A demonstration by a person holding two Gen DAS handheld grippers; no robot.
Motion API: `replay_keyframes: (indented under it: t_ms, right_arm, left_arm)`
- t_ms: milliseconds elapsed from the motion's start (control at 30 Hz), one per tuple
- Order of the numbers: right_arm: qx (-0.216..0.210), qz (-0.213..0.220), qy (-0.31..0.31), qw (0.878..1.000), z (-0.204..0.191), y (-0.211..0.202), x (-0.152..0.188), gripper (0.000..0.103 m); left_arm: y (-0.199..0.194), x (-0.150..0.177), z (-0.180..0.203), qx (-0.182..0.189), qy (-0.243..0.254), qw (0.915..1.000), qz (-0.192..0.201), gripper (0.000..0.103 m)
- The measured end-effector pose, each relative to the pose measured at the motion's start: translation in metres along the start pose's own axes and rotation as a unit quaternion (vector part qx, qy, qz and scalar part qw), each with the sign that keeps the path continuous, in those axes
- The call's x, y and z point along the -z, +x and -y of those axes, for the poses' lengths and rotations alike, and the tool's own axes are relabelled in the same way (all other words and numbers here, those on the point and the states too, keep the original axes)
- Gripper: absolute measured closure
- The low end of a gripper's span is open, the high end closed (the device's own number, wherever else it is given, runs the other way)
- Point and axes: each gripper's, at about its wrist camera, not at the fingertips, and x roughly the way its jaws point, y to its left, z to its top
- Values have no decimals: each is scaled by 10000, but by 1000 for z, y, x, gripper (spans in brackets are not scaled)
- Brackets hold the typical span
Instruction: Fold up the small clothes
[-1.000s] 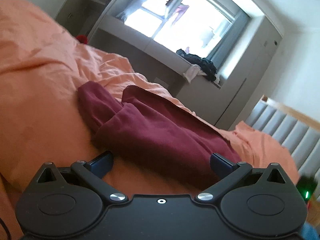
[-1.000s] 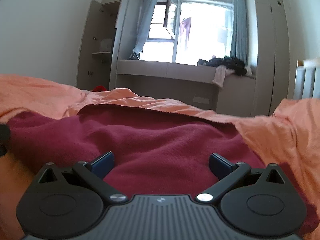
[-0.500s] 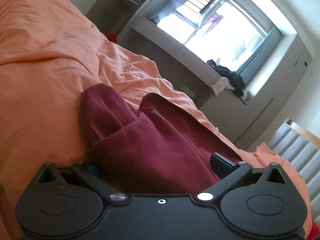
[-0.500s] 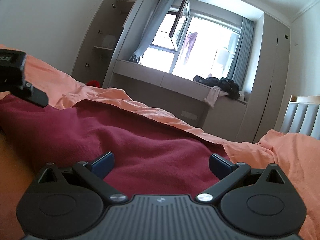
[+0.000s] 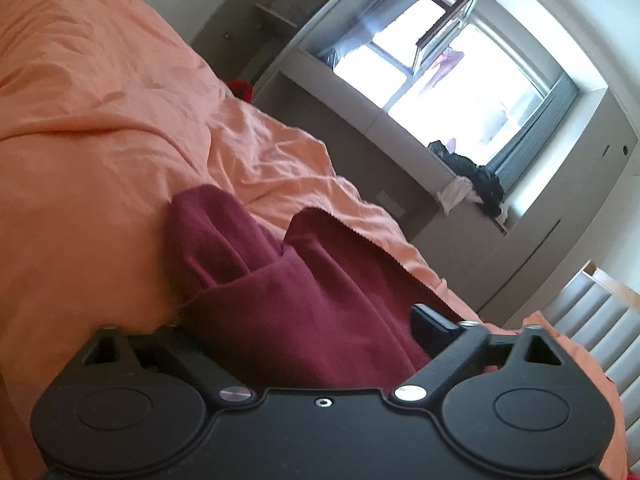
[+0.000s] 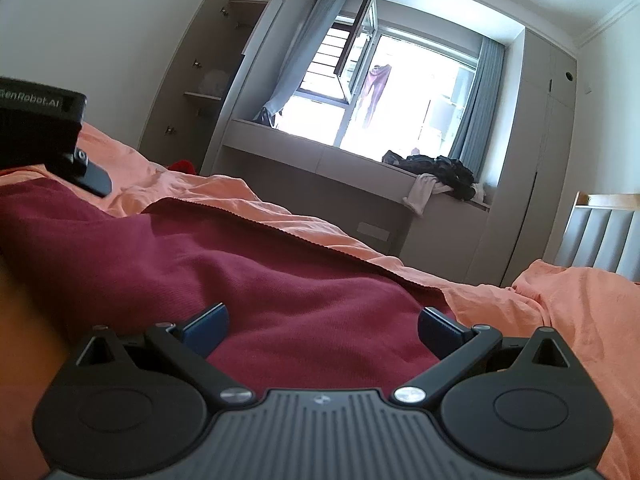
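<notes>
1. The maroon garment (image 6: 248, 280) lies spread on the orange bedsheet (image 5: 92, 128), its near edge reachable.
2. The right gripper (image 6: 322, 326) straddles that edge, jaws wide, gripping nothing.
3. The left gripper (image 5: 304, 332) looks spread too; cloth hides one finger, so its hold is unclear.

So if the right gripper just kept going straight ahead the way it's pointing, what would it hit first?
Most likely the maroon garment. The right gripper has its fingers spread wide, with the cloth lying directly between and ahead of them on the orange bedsheet. Depth is hard to judge through the fisheye, but nothing else sits nearer.
</notes>
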Motion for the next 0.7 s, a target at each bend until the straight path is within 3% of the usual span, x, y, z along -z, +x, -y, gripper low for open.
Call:
replay_keyframes:
  t_ms: [67,233,433,700]
  right_arm:
    - [-6,-9,16,10000,0,0,0,0]
    - [-38,-31,55,10000,2,-1,1,0]
    - [-147,-71,-56,9999,6,-1,-3,0]
    - [-745,-165,-212,9969,36,-7,-18,0]
  left_arm:
    - [2,0,1,-79,-4,10000,21,26]
    - [7,-8,3,-267,-24,9996,70,71]
    - [11,-29,22,292,129,9993,170,89]
    - [18,-45,103,1363,1074,9848,83,91]
